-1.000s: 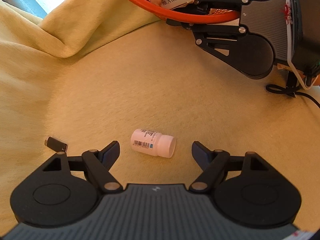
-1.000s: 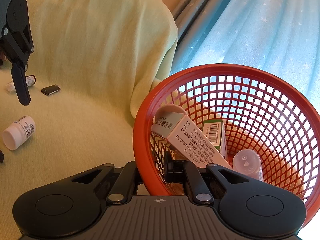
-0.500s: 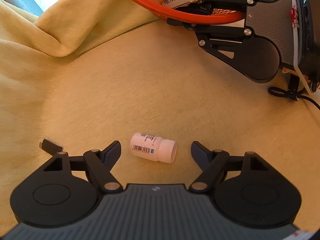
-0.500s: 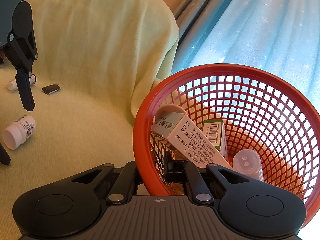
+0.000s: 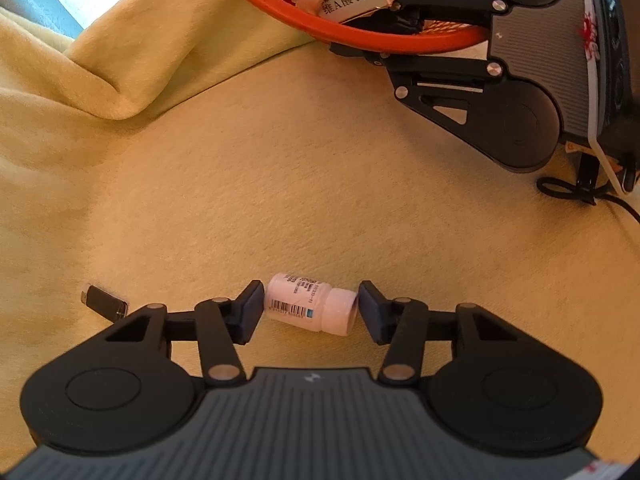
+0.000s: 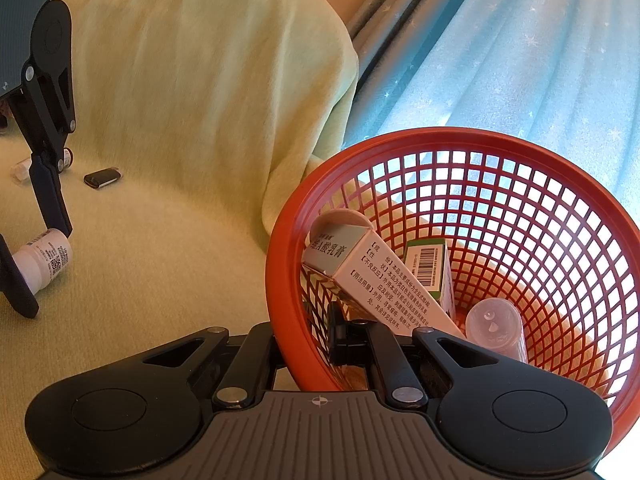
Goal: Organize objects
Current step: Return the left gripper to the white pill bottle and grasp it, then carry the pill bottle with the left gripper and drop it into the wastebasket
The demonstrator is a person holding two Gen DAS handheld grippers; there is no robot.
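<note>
Yellow fleece covers the whole work surface (image 5: pixel 320 184), with a pale blue curtain (image 6: pixel 520 60) lit behind it at the upper right of the right wrist view. At the bottom centre of the left wrist view the left gripper (image 5: pixel 311 310) has just been closing, and the small white pill bottle (image 5: pixel 308 307) lies on its side between the pads, base by the left pad and cap by the right; whether they press it yet or merely bracket it I cannot tell, though the gaps look almost gone. Just left of that gripper a small black flash drive (image 5: pixel 104 301) lies on the fleece. Toward the upper right of that view, the right gripper (image 6: pixel 320 328) is clenched on the near rim of the red mesh basket (image 6: pixel 280 248), holding it tilted. Inside the basket are already 1 long white medicine box (image 6: pixel 384 280), 1 green box (image 6: pixel 428 268) and 1 clear plastic cup (image 6: pixel 496 328). At the left edge of the right wrist view another small bottle (image 6: pixel 24 166) lies partly hidden behind the left gripper. So I judge the sorting roughly half done: 3 items are in, and the pill bottle, the flash drive and that far bottle remain out.
</note>
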